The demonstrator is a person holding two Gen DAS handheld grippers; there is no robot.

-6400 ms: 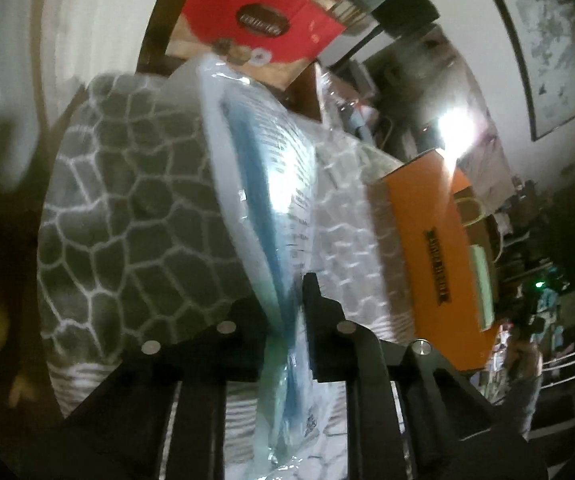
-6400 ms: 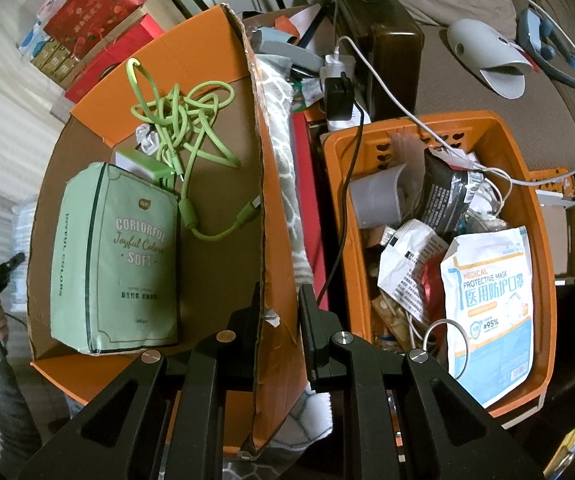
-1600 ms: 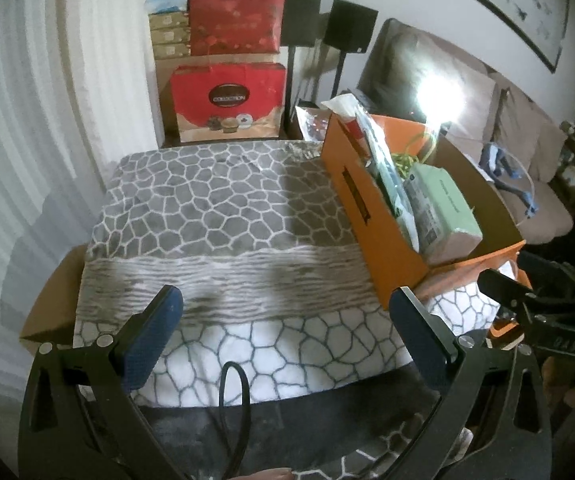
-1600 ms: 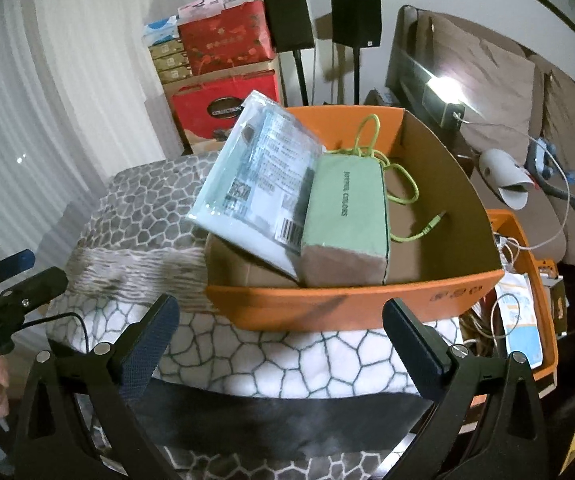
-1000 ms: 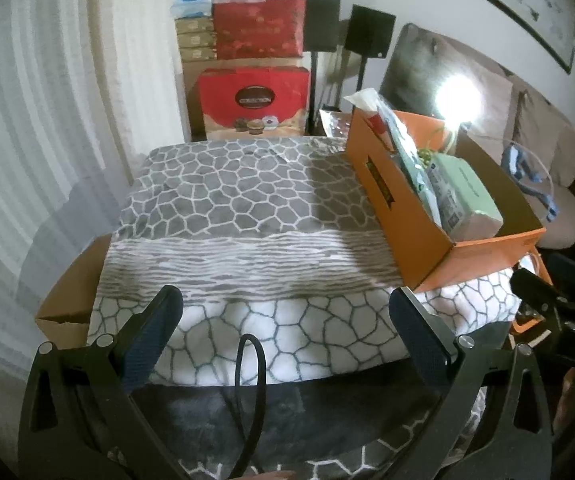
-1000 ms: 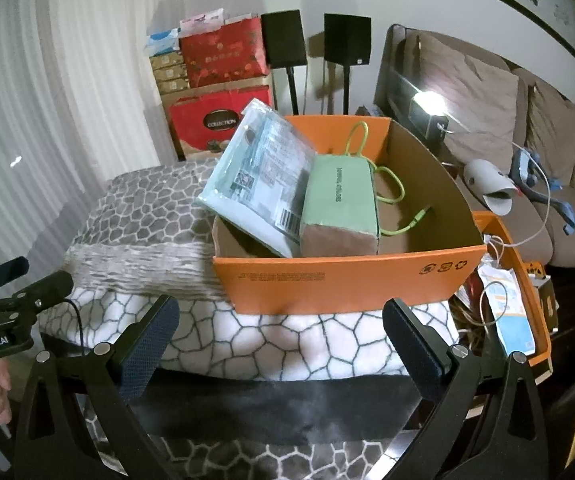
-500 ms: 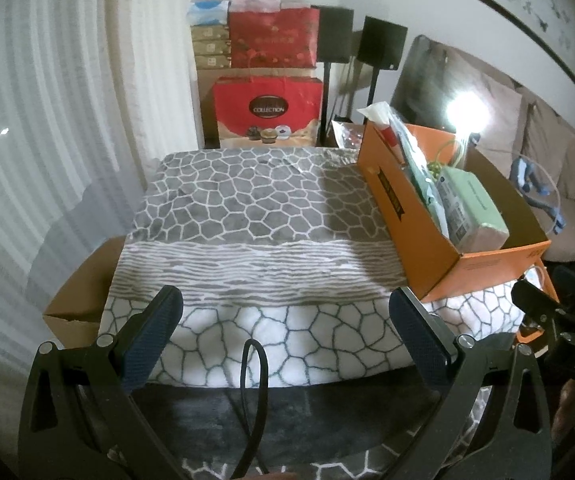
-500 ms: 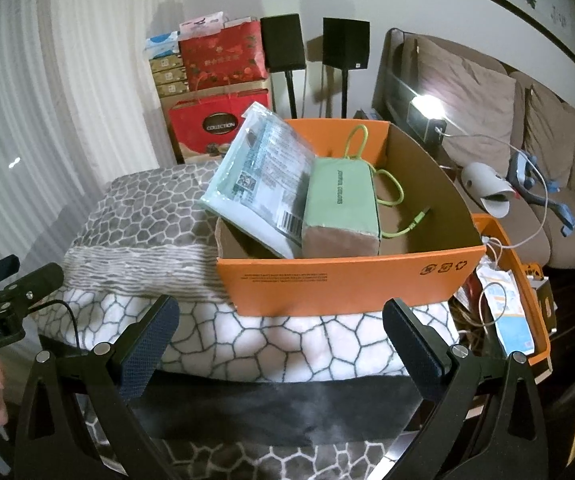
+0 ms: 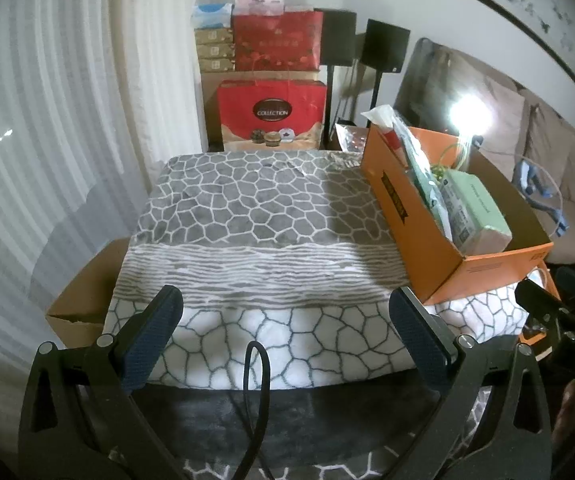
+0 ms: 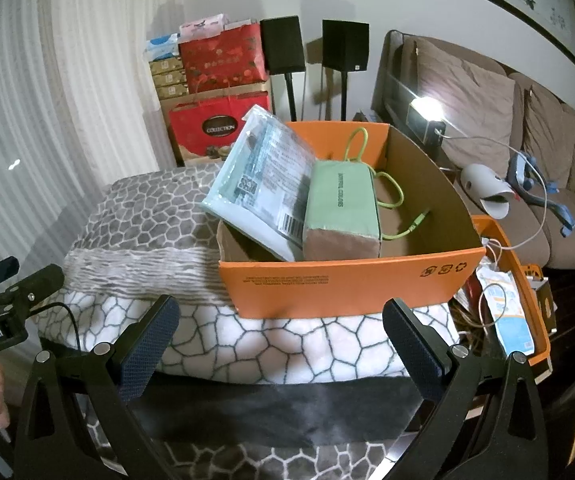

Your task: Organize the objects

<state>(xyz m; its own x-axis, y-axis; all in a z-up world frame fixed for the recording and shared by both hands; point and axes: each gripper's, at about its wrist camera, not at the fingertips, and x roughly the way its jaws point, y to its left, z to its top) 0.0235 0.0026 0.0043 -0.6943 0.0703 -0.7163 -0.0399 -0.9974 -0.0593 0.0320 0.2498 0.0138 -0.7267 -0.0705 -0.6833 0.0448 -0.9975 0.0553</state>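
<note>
An orange cardboard box (image 10: pixel 347 276) (image 9: pixel 423 236) sits on the right end of a table draped in a grey cobble-pattern blanket (image 9: pixel 255 216) (image 10: pixel 139 216). Inside it a clear plastic pack (image 10: pixel 263 176) (image 9: pixel 419 164) leans against the left wall, beside a green tissue pack (image 10: pixel 343 200) (image 9: pixel 475 208) and a green cable (image 10: pixel 391 188). My left gripper (image 9: pixel 287 320) hangs open and empty in front of the table. My right gripper (image 10: pixel 281 326) is also open and empty, just short of the box's front wall.
Red gift bags (image 9: pixel 271 112) and stacked boxes (image 9: pixel 213 48) stand behind the table with two black speakers (image 10: pixel 345 46). A brown sofa (image 10: pixel 487 92) runs along the right. An orange basket (image 10: pixel 535 344) of clutter sits low on the right. A cardboard box (image 9: pixel 87 300) lies at the table's left.
Over six seconds the left gripper let go of the plastic pack, now in the box, and the right let go of the box wall. Both have since backed away, open.
</note>
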